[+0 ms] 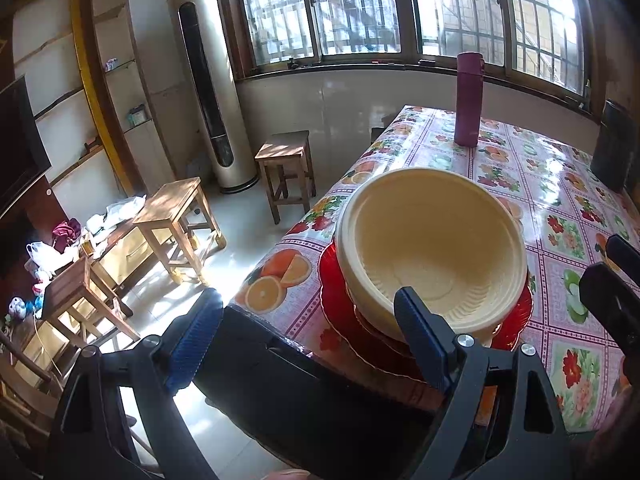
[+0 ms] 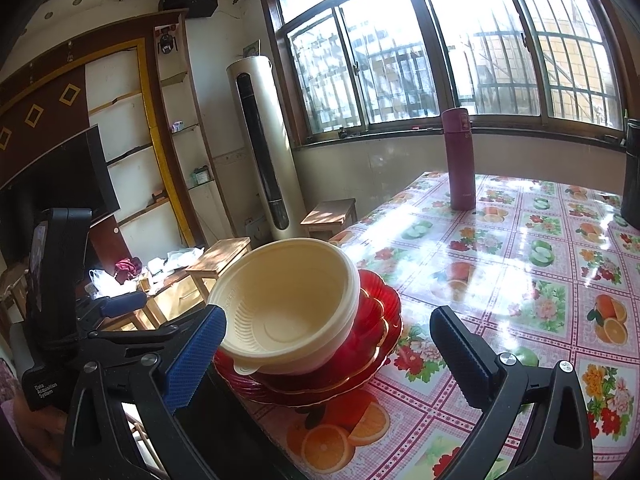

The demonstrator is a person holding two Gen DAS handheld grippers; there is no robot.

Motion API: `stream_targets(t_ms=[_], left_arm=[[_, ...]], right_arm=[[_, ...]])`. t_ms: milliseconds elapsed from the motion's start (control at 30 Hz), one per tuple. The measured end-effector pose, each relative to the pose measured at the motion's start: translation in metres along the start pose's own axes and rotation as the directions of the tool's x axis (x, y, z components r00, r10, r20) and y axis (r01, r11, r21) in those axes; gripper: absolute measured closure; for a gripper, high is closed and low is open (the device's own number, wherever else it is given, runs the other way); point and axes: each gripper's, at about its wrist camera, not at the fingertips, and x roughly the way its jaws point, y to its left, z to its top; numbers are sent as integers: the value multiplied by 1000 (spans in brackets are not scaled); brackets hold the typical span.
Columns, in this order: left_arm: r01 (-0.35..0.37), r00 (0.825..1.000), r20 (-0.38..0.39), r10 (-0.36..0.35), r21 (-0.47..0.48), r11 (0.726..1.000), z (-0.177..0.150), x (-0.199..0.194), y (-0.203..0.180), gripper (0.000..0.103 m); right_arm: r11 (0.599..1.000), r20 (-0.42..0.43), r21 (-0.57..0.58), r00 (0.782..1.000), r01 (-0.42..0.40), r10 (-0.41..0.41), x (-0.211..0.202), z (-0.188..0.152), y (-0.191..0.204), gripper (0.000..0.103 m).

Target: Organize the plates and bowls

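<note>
The cream round plastic bowl sits tilted on a stack of red scalloped glass plates, directly ahead of both tongs, near the corner of the worktop with its fruit-print oilcloth.

The left tongs are spread wide and empty; their right finger overlaps the bowl's near rim in that view, but whether it touches cannot be told. The right tongs are likewise released and empty, with the stack between and just beyond their fingers.

Judgement: the bowl is not yet seated level. To do this well, one finger should go inside the rim and one outside, closing gently, then settle the bowl flat and centred.

The stack lies close to the worktop edge, left of the tongs, with wooden stools and floor below; push rightward only. Beyond the tongs the worktop is open up to the purple cylindrical flask.
</note>
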Motion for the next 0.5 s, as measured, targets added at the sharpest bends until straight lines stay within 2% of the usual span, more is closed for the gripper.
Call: stream_targets(t_ms=[500], left_arm=[[12, 1000, -13, -11, 23, 1000, 2, 6, -3, 15]], right_arm=[[1000, -5, -11, 1000, -4, 4, 3, 1, 3, 0]])
